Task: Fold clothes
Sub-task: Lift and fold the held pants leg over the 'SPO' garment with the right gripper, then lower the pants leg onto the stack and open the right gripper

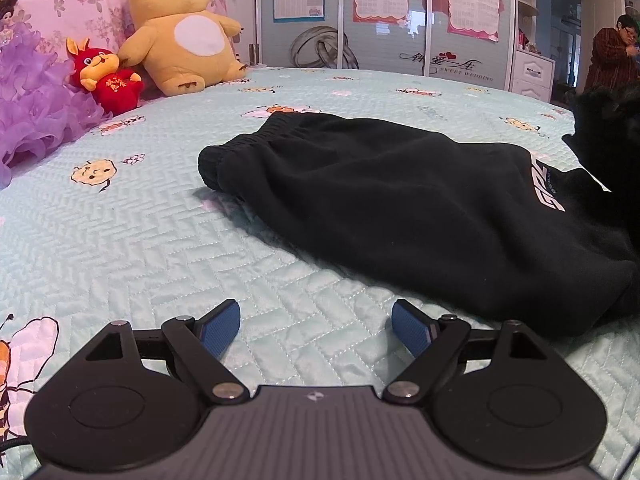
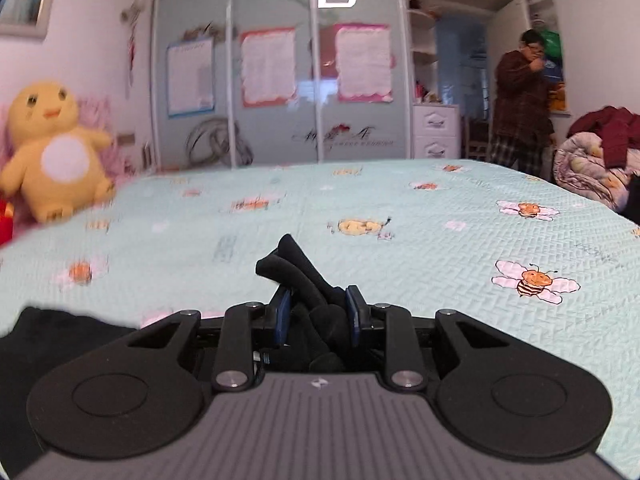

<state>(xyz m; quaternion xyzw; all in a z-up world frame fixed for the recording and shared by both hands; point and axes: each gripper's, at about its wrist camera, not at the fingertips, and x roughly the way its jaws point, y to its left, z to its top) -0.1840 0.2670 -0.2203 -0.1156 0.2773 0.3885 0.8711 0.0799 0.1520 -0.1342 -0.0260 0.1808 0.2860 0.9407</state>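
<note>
Right hand-held gripper (image 2: 317, 310) pinches bunched black trousers (image 1: 420, 200); carry that edge over evenly, left hand-held gripper (image 1: 316, 330) wide, empty, ready to steady.

- I read "SWEET WEDDING" in capitals on the wardrobe door (image 1: 384, 40), beneath a script line with red hearts.
- White block lettering runs along the black garment (image 1: 400, 208); I cannot decipher it.
- Poster (image 1: 474, 0) print: illegible.

I see a bed (image 1: 120, 240) under a pale green quilted cover with bee prints. Black trousers (image 1: 400, 200) lie flat on it. Beyond them, at the headboard end, sit a yellow plush (image 1: 180, 32) and a red plush (image 1: 108, 78).
</note>
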